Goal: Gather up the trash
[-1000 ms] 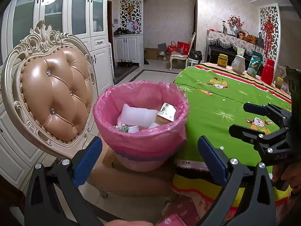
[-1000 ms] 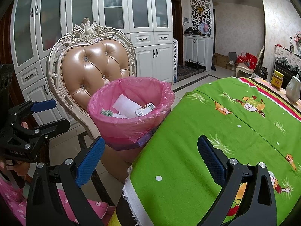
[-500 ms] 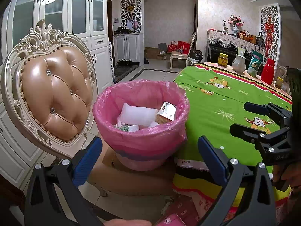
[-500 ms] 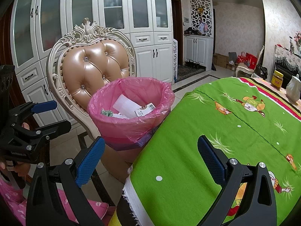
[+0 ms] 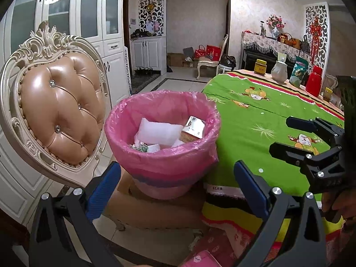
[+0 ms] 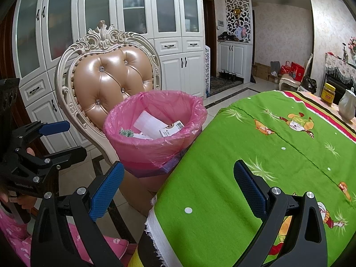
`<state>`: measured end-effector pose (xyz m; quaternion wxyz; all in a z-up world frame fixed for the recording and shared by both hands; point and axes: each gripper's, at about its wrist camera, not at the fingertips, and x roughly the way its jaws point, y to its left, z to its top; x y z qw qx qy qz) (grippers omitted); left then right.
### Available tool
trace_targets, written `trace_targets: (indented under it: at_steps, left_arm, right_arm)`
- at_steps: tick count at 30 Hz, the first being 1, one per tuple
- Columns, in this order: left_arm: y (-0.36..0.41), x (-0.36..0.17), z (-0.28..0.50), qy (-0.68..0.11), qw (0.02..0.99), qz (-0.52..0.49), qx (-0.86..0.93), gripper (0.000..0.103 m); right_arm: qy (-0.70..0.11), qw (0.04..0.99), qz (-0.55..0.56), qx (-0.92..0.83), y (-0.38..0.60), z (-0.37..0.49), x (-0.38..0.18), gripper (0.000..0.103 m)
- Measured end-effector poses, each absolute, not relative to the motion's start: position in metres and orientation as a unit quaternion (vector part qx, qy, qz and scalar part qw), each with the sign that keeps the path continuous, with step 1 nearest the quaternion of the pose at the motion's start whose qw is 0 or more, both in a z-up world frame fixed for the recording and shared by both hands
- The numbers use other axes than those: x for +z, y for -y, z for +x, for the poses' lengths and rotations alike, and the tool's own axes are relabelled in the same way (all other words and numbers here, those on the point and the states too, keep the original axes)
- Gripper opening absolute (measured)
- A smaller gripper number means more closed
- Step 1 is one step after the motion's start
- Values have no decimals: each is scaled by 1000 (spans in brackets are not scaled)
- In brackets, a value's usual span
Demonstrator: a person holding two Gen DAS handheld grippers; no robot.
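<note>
A bin lined with a pink bag [image 5: 162, 155] stands on the seat of an ornate chair, next to the table's corner; it also shows in the right wrist view [image 6: 153, 146]. Inside lie a white foam sheet [image 5: 158, 133], a small printed carton [image 5: 192, 129] and crumpled scraps. My left gripper [image 5: 175, 191] is open and empty, just short of the bin. My right gripper [image 6: 178, 189] is open and empty, over the table's near corner; it shows at the right of the left wrist view [image 5: 289, 135].
The tufted leather chair back [image 5: 57, 113] rises left of the bin. The table under a green cartoon cloth [image 6: 278, 155] fills the right. A jar [image 5: 260, 66], a white jug [image 5: 279, 72], a snack bag and a red flask [image 5: 313, 84] stand at its far end. White cabinets line the wall.
</note>
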<state>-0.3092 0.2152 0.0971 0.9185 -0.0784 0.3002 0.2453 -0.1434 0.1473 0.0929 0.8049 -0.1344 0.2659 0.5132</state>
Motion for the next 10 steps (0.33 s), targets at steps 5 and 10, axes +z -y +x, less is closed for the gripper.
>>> trace_targets:
  at_steps: [5, 10]
  left_arm:
    - [-218, 98, -308, -302, 915, -73, 259, 98]
    - [-217, 98, -306, -302, 912, -70, 269, 98]
  right_arm:
    - [-267, 806, -138, 510, -147, -142, 92, 93]
    - [-270, 806, -136, 508, -144, -138, 92, 93]
